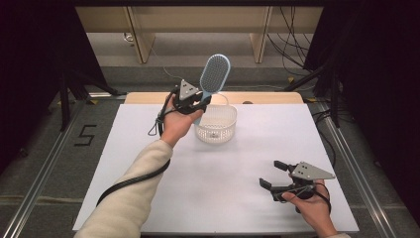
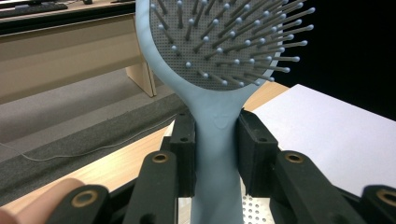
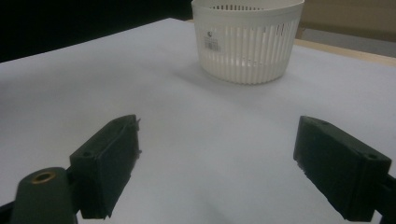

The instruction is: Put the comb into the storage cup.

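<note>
A light blue hairbrush (image 1: 214, 74) with a grey bristle pad stands upright in the air over the far part of the table, head up. My left gripper (image 1: 197, 105) is shut on its handle (image 2: 217, 154), just left of and above a white slotted basket (image 1: 216, 130). The handle's lower end hangs over the basket's left rim. In the left gripper view the two black pads press the handle from both sides, and the bristle head (image 2: 224, 37) rises above them. My right gripper (image 1: 273, 174) rests low at the near right of the table, open with nothing between its jaws, pointing toward the basket (image 3: 247, 42).
The white table sheet (image 1: 237, 168) spreads between the basket and my right gripper. A wooden table edge (image 1: 267, 97) runs behind the basket. Desks and cables stand on the floor beyond the table.
</note>
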Demonstrator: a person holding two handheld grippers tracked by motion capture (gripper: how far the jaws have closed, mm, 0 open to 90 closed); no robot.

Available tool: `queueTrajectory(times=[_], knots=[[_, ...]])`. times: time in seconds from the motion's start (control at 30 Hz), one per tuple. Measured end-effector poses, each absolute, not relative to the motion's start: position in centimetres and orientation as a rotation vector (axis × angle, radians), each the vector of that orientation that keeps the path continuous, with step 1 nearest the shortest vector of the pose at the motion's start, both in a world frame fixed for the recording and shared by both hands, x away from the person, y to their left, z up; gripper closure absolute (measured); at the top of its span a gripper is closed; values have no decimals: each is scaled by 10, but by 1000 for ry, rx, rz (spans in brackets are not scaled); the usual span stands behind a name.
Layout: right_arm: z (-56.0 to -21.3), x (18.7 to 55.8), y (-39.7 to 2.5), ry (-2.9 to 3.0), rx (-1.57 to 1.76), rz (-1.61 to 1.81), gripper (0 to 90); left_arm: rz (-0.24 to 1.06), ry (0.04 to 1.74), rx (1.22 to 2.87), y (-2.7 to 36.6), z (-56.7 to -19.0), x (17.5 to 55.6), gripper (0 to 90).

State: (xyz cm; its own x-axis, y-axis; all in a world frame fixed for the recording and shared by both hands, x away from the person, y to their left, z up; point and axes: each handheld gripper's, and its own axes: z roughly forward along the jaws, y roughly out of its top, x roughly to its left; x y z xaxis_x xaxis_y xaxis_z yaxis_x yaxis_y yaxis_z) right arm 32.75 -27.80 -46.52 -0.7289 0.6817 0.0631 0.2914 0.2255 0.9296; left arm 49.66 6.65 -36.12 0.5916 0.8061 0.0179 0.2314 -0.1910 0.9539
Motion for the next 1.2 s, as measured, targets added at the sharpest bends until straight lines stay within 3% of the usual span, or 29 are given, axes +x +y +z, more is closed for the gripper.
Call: queueTrajectory(times=[1.2], knots=[[-465,328,-278,2148,902,1516,152,645,853,1741,53,-365,507,698]])
